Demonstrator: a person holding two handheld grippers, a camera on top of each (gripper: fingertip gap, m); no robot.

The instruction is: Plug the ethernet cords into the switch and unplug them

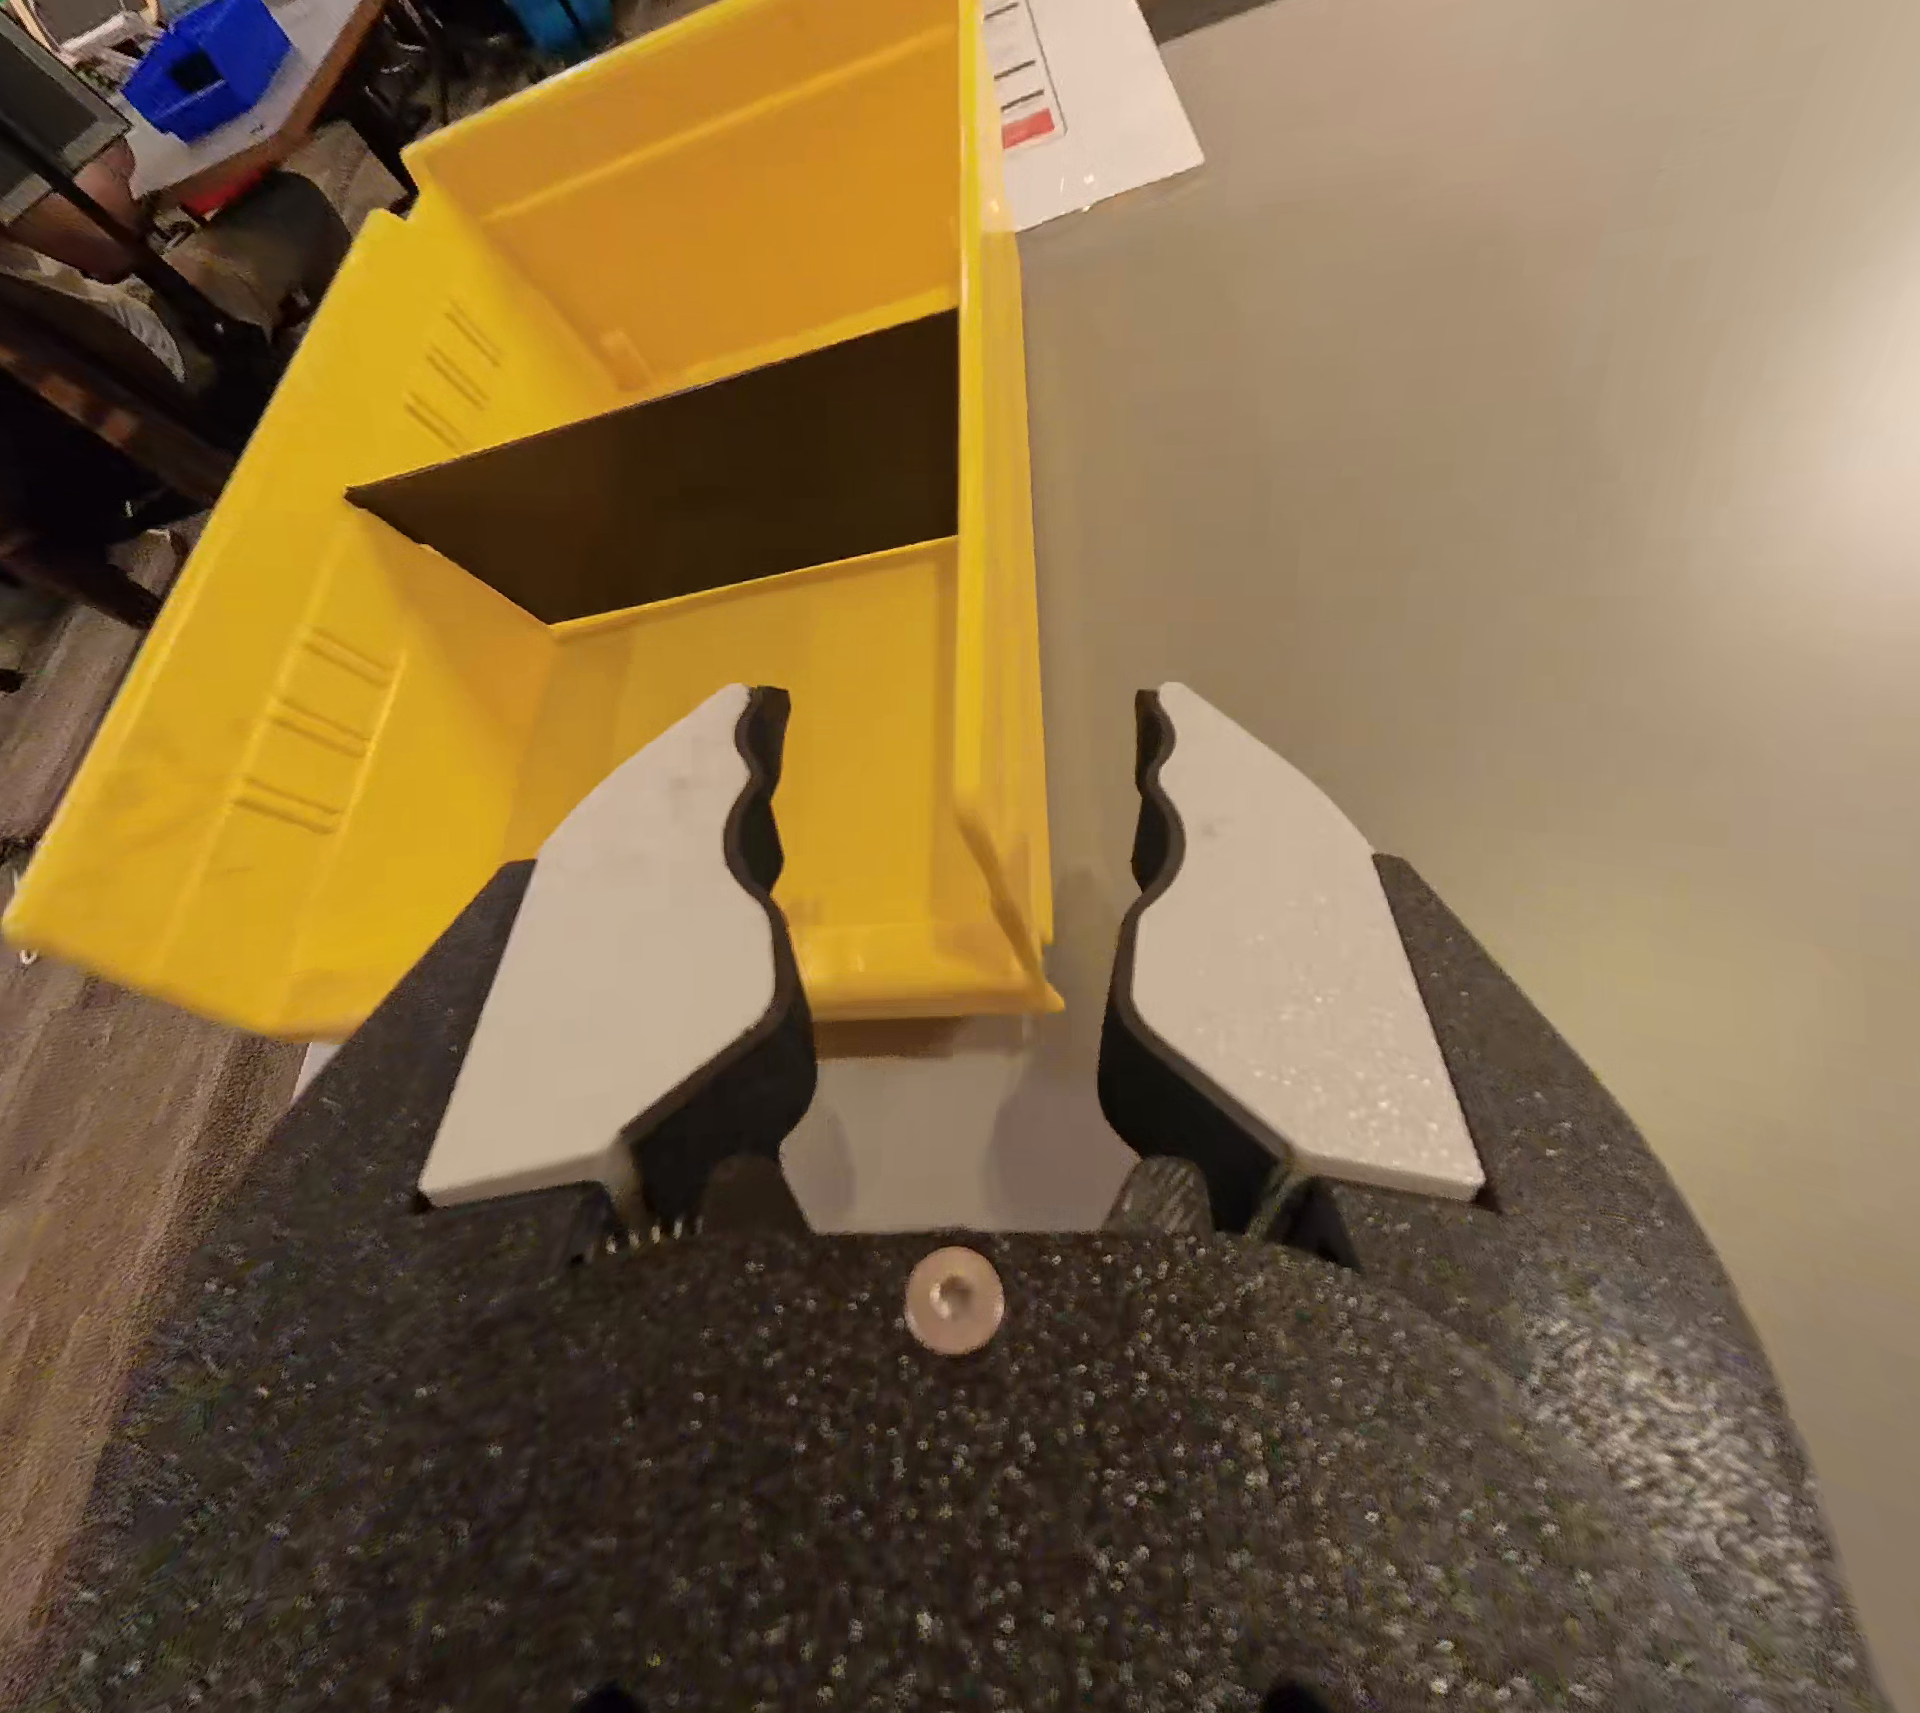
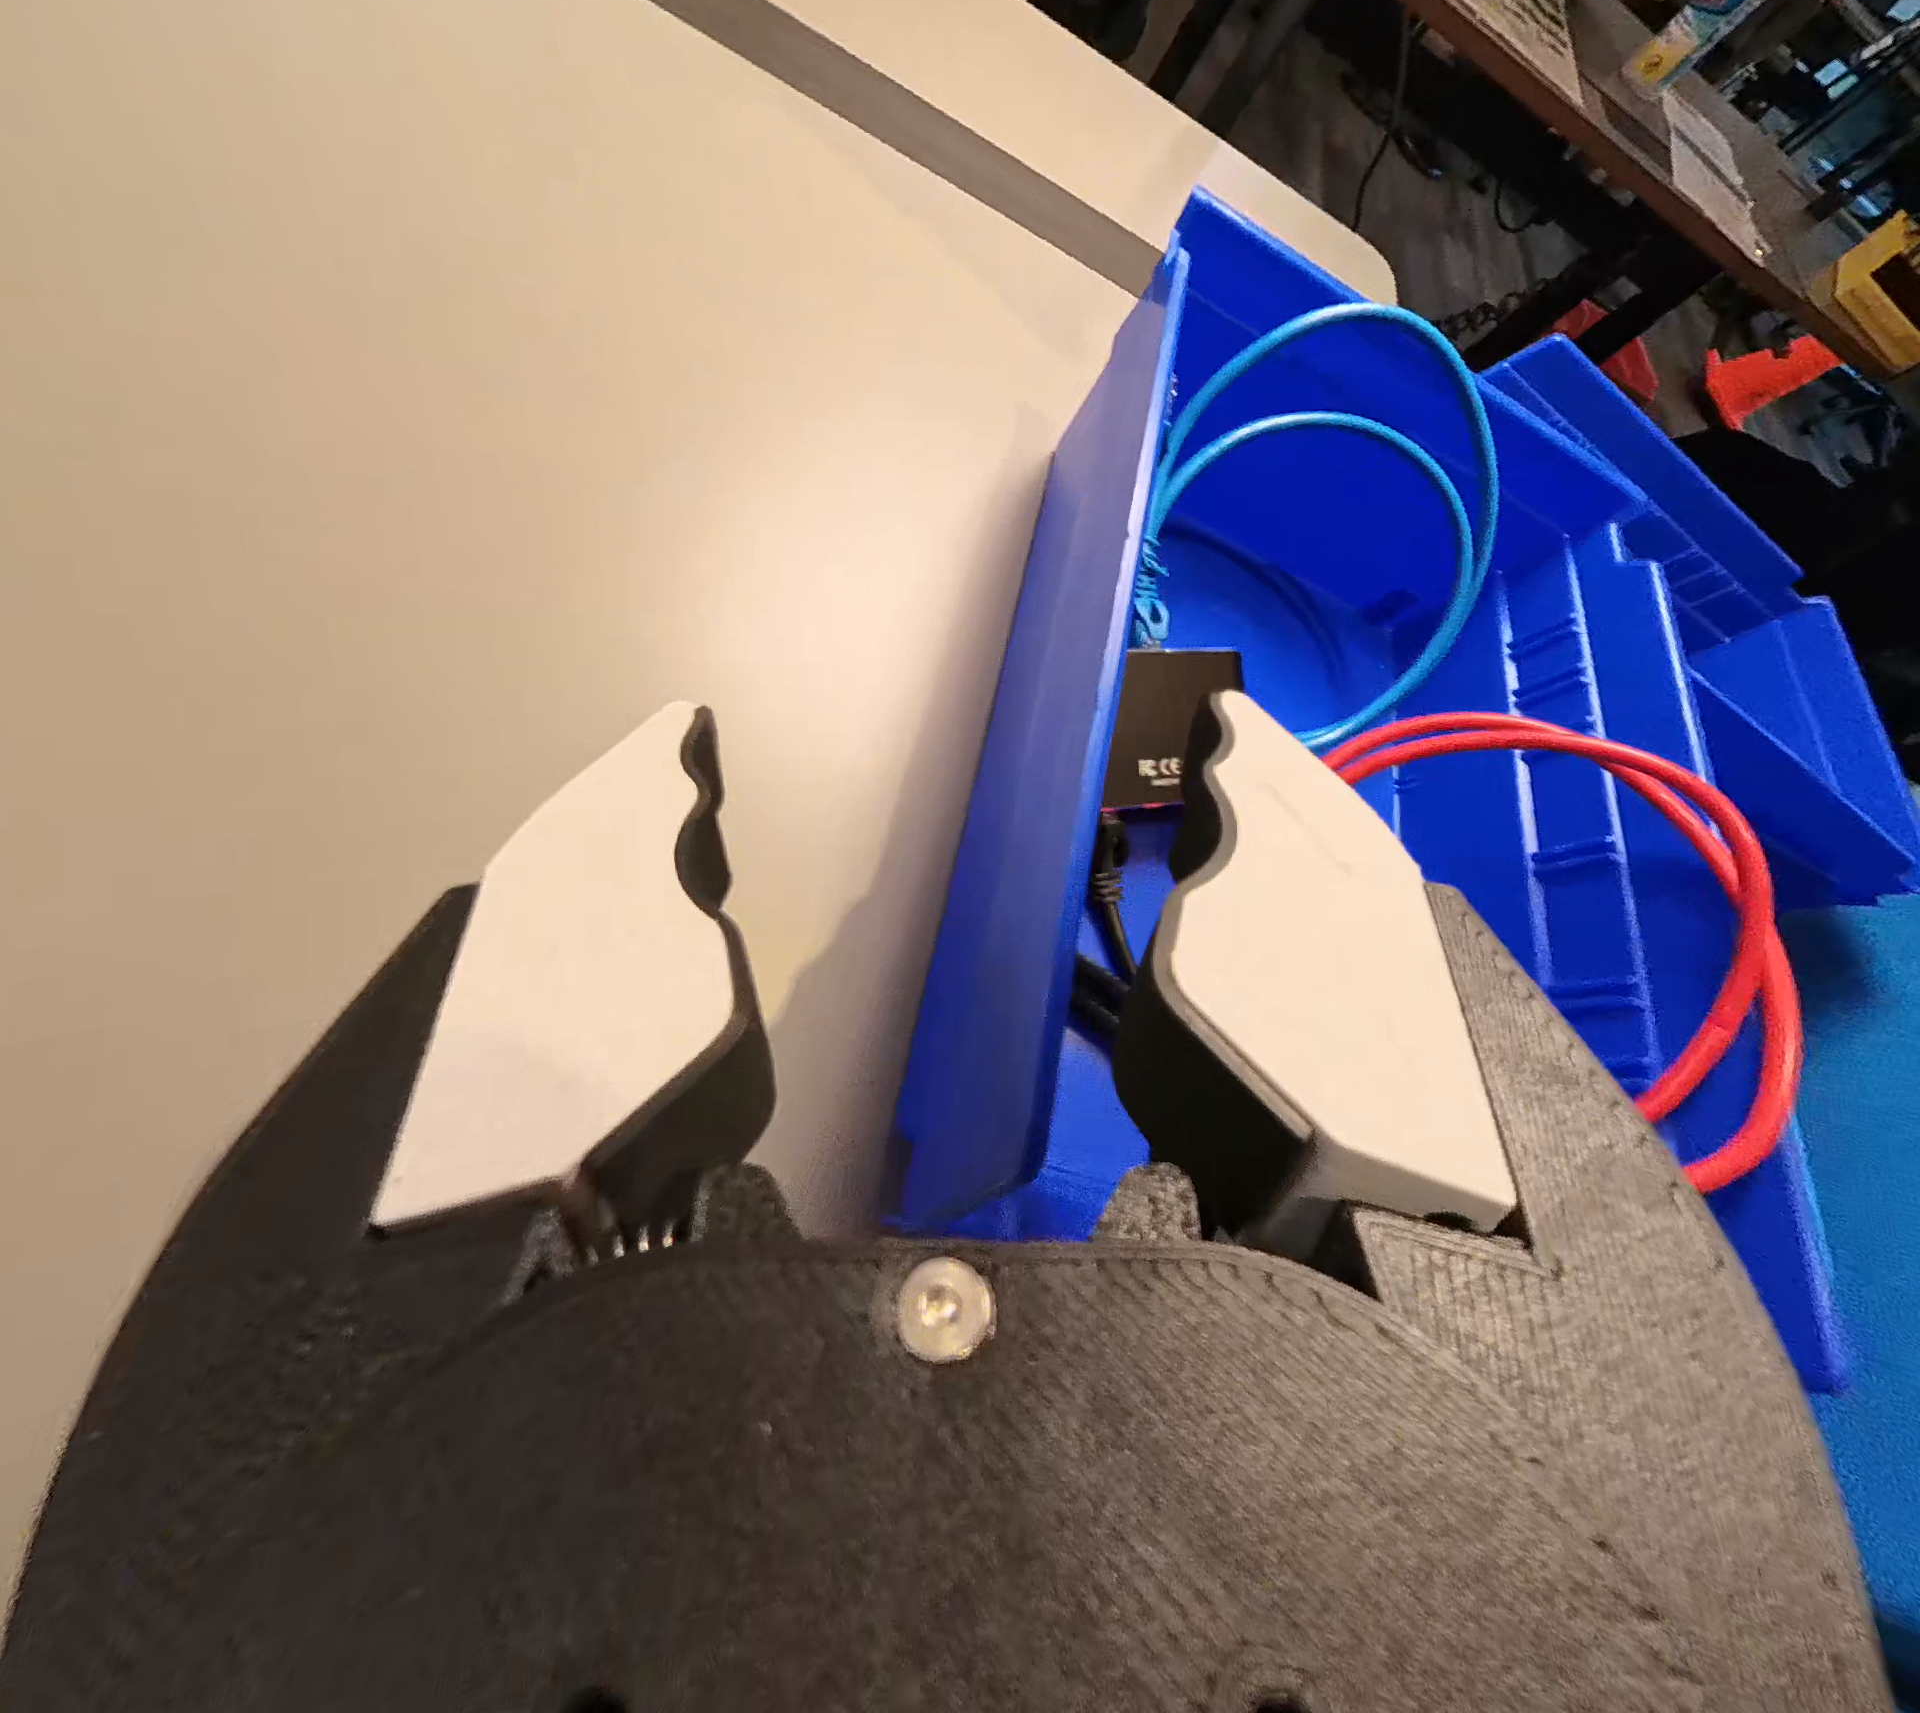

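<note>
Beige table [image 2: 416,416]: blue bin [image 2: 997,936] holds black switch [image 2: 1174,728], blue cord [image 2: 1455,458], red cord [image 2: 1714,884]; both hand-held grippers [image 1: 961,707] [image 2: 961,728] wide, empty.

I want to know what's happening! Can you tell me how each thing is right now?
Left gripper: open, empty.
Right gripper: open, empty.
Yellow bin: nothing seen inside, black divider upright.
Blue bin: holds switch and cords.
Switch: in blue bin, partly hidden.
Blue cord: looped, ends hidden.
Red cord: looped, ends hidden.

Pale beige table [image 1: 1507,520], yellow bin [image 1: 727,209] with black divider standing at its left edge, white laminated sheet [image 1: 1091,63] just behind it, blue bin [image 2: 1039,832] at its right edge
</note>
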